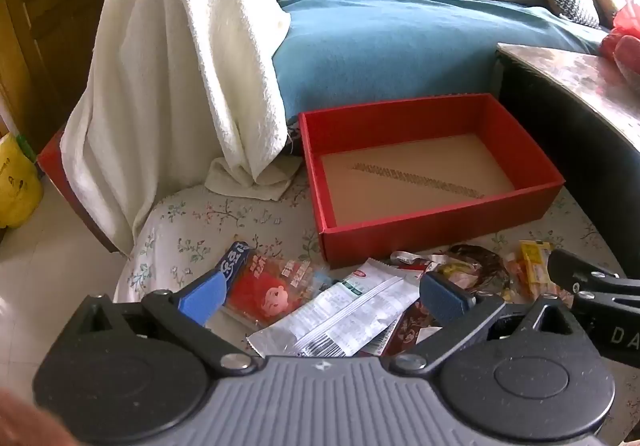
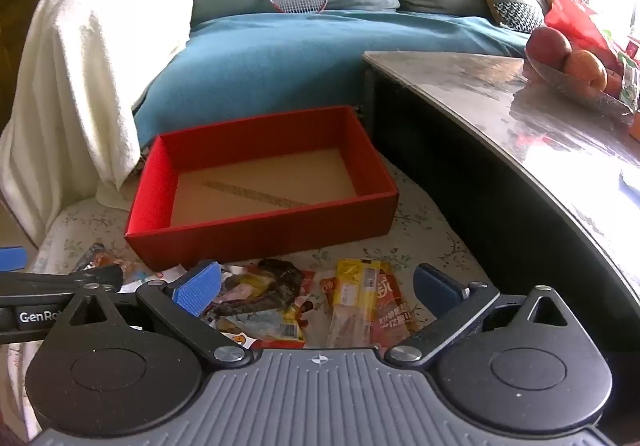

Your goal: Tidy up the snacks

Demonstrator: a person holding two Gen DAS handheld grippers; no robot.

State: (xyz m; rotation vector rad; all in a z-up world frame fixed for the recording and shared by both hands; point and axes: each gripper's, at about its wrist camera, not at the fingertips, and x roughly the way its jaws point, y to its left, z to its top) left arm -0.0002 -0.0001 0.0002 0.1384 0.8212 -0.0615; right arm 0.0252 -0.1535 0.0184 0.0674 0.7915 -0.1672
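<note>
— What's the red box (image 1: pixel 440 222) beyond the tool made of?
— Matt cardboard, brown inside. The snack packets (image 1: pixel 340 314) between the tool's fingers are glossy, crinkled plastic.
— And underneath?
— Floral cloth (image 1: pixel 192 234); white towel (image 1: pixel 172 58), rough terry.

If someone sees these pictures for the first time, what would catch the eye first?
Probably the empty red box on the flowered cloth, in front of the blue sofa. Nearer, snack packets lie scattered before it. Both claws, left and right, hang open above them.
</note>
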